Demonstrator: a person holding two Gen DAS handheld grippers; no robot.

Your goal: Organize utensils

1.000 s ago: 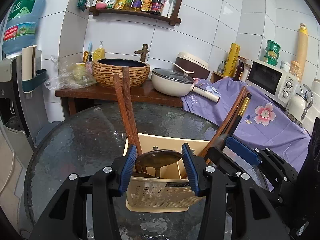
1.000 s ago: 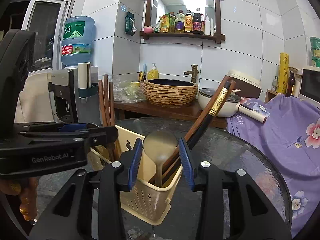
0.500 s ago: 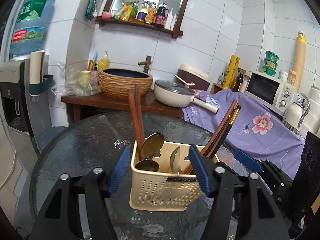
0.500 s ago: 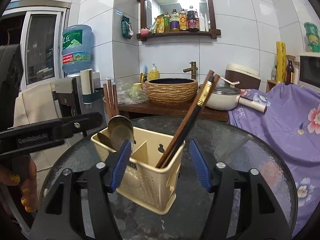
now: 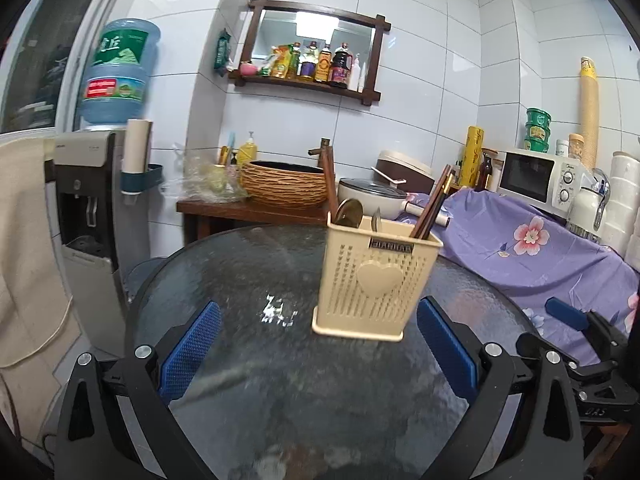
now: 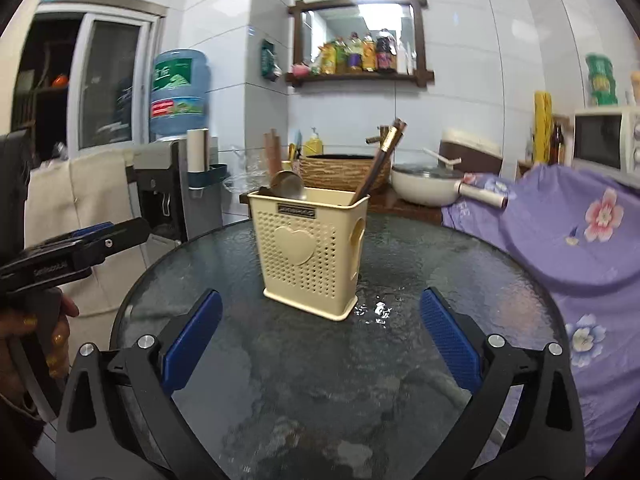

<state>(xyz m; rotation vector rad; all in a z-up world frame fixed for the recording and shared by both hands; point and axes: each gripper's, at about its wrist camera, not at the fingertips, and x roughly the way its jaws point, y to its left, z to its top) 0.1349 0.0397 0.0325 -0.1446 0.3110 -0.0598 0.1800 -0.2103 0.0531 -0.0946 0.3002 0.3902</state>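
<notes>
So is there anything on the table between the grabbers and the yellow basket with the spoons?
Nothing visible. Both the left gripper and the right gripper are open and empty, and only bare glass table lies between them and the utensil holder.
</notes>
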